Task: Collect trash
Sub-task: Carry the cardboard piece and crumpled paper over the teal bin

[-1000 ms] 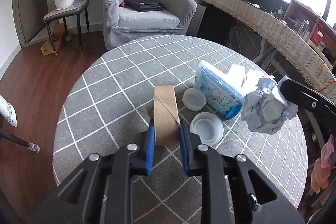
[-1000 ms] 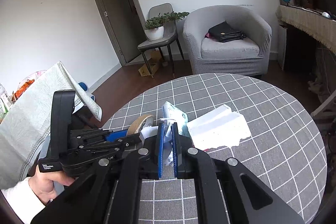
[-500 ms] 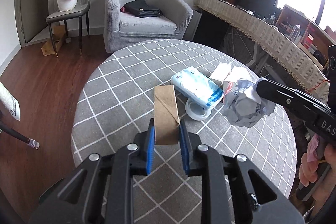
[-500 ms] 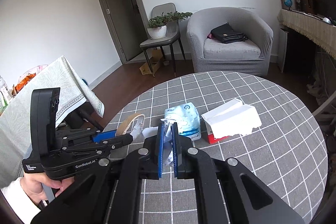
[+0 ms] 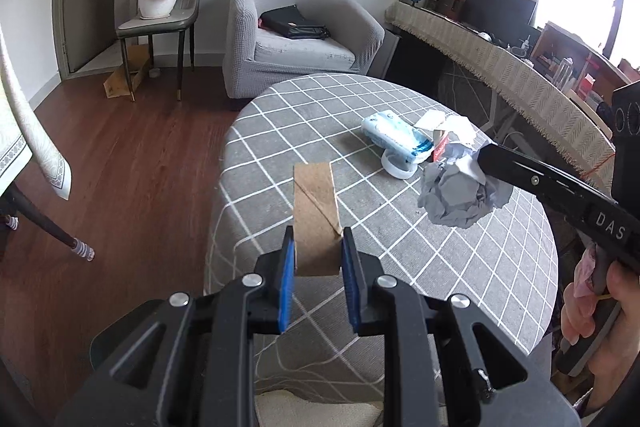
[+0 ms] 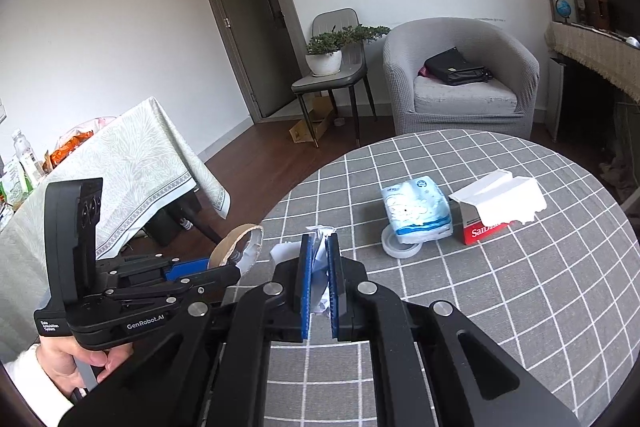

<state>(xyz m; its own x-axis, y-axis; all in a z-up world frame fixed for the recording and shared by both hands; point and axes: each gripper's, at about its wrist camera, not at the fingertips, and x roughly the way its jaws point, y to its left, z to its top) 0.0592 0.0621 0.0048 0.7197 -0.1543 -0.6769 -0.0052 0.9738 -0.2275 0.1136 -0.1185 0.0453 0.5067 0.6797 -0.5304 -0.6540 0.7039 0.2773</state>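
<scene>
Left hand-held gripper pinches the cardboard tube by its near end, the tube jutting forward past the pads. Right hand-held gripper is pressed together on the crumpled paper. Both loads hang clear above the table. No bin in view. Judgement: keep both squeezes firm, carry level, and release only over the bin.

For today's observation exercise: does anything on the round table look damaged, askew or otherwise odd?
Yes. The red box has a torn white flap hanging open over it. The blue tissue pack sits tilted, one end propped on a tape ring. Nothing looks spilled.
</scene>
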